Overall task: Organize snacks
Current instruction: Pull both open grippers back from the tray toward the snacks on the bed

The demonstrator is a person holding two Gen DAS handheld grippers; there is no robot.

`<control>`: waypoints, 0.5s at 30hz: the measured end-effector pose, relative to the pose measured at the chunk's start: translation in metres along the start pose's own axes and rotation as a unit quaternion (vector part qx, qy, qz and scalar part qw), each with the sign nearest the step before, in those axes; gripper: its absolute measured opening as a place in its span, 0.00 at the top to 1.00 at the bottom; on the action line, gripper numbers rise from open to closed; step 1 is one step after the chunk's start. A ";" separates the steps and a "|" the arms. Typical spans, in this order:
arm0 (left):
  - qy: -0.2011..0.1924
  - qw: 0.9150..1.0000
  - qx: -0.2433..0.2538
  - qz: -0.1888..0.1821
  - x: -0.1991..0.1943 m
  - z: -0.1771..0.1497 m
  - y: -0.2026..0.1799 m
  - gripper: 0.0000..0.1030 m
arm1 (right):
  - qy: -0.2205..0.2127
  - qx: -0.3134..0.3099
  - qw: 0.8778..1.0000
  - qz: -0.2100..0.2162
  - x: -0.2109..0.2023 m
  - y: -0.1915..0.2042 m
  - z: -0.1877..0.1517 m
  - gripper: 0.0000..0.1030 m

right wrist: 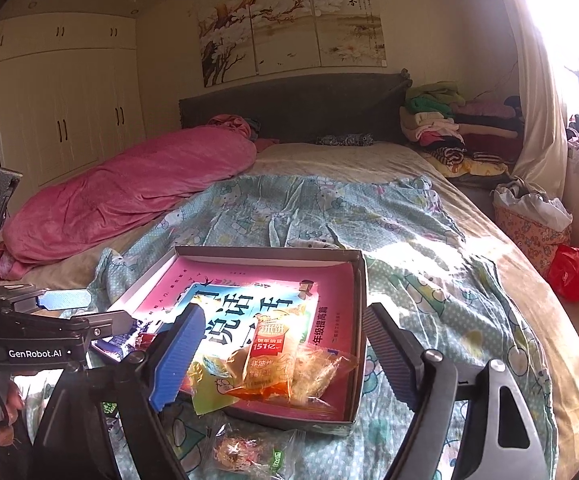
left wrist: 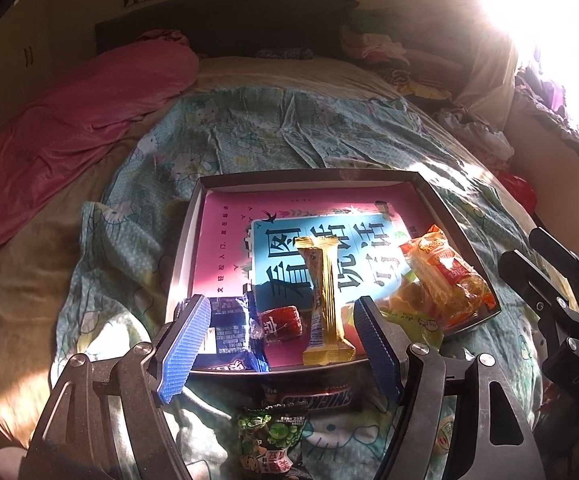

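Note:
A shallow grey box lies on the bed with a pink and blue book as its floor. In it are a dark blue packet, a red candy, a yellow bar and an orange packet. My left gripper hangs open over the box's near edge, its blue pads wide apart and touching nothing. My right gripper is open too, above the orange packet and a yellow-green packet at the near corner of the box.
On the quilt in front of the box lie a Snickers bar, a green pea packet and a clear wrapped snack. A pink blanket lies on the bed's left side. Folded clothes and a red bag are at the right.

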State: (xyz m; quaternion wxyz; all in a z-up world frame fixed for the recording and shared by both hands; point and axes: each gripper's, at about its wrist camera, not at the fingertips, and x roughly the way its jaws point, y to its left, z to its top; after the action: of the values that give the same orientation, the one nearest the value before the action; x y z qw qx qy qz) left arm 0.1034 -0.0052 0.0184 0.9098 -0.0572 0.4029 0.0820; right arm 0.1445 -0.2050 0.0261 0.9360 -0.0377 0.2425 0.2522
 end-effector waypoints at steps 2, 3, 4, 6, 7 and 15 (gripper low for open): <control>-0.001 1.000 0.001 0.003 -0.002 -0.001 0.001 0.26 | -0.003 -0.002 1.000 -0.001 -0.003 0.001 0.000 0.19; 0.000 1.000 0.001 0.003 -0.003 -0.002 0.002 0.26 | -0.004 -0.003 1.000 0.000 -0.005 0.002 0.000 0.18; 0.002 1.000 0.001 0.004 -0.004 -0.003 0.003 0.26 | -0.005 -0.004 1.000 0.000 -0.006 0.003 0.000 0.18; 0.005 1.000 0.002 0.007 -0.005 -0.005 0.004 0.26 | -0.008 -0.006 1.000 0.001 -0.009 0.005 0.000 0.17; 0.006 1.000 0.001 0.007 -0.006 -0.006 0.005 0.26 | -0.008 -0.007 1.000 0.002 -0.010 0.006 0.000 0.16; 0.009 1.000 -0.001 0.007 -0.013 -0.012 0.011 0.26 | -0.012 -0.018 1.000 0.001 -0.021 0.014 -0.003 0.14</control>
State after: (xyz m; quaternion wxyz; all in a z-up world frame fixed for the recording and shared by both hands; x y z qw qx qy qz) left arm 0.0839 0.0024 0.0193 0.9056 -0.0557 0.4112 0.0882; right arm 0.1205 -0.2024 0.0345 0.9379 -0.0508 0.2265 0.2579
